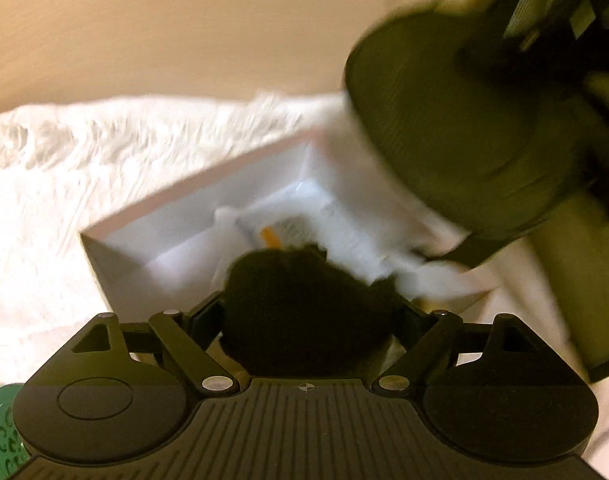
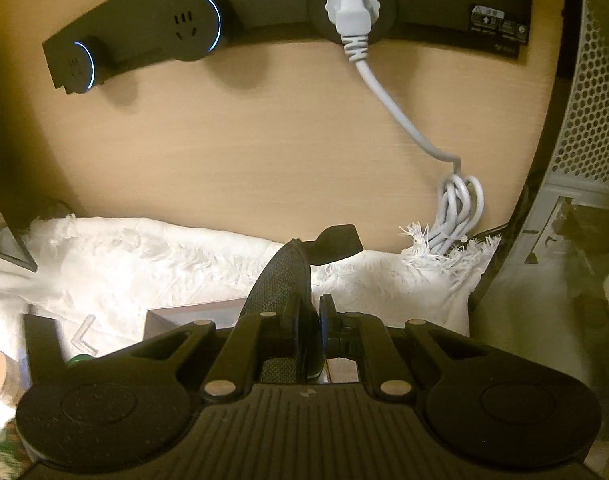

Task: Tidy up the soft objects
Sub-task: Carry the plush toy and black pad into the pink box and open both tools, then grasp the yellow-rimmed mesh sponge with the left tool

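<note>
Left wrist view: left gripper [image 1: 306, 312] clamps one dark soft bundle [image 1: 304, 300] over one box [image 1: 152, 236]; right gripper [image 2: 309, 322] pinches one mesh strap [image 2: 276, 280].

Left hand-held gripper [image 1: 306, 312] angled downward, fingers spread wide around a dark, rounded soft mass held between them. Right hand-held gripper [image 2: 309, 332] pointing forward and level, fingers pressed nearly together, pinching a dark mesh strap. Right hand-held gripper's body blurred in the left wrist view.
</note>
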### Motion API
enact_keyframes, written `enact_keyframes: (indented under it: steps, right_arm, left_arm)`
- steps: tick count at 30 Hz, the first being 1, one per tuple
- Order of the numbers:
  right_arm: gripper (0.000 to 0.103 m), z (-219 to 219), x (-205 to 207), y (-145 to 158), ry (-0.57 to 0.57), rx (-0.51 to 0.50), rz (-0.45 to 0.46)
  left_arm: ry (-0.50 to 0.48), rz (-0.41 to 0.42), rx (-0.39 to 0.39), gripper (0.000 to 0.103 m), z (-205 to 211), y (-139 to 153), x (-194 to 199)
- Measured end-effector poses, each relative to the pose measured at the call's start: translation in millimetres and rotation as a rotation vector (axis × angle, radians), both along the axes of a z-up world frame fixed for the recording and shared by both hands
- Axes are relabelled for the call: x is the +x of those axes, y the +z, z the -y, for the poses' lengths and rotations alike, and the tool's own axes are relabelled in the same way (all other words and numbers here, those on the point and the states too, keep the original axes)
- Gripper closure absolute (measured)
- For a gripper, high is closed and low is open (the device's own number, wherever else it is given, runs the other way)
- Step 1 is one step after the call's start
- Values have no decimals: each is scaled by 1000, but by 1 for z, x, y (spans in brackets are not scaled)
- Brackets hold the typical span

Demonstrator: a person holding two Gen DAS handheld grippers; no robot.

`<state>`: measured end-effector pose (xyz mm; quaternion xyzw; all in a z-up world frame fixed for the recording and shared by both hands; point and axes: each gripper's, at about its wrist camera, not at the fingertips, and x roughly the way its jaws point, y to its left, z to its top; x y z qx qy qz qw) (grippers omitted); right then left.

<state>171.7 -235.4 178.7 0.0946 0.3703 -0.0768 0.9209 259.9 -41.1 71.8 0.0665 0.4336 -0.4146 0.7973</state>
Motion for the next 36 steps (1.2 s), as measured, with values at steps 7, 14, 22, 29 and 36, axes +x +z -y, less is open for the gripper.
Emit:
enact_keyframes:
  steps: [7, 14, 22, 29, 36]
  right_arm:
    - [94, 3, 8, -17, -4, 36, -30]
    - [94, -29, 33, -50, 70, 2, -96]
    - [90, -37, 59, -110, 83, -27, -226]
    - [45, -45, 42, -97, 115, -90, -168]
    - [43, -80, -2, -66, 184, -181, -19]
  left_arm:
    - [114, 91, -212, 16, -43, 55, -1]
    - [151, 100, -304, 16, -89, 70, -32]
    - [167, 12, -151, 17, -132, 5, -116]
    - [427, 63, 12, 18, -183, -23, -132]
    - [671, 31, -5, 18, -218, -35, -103]
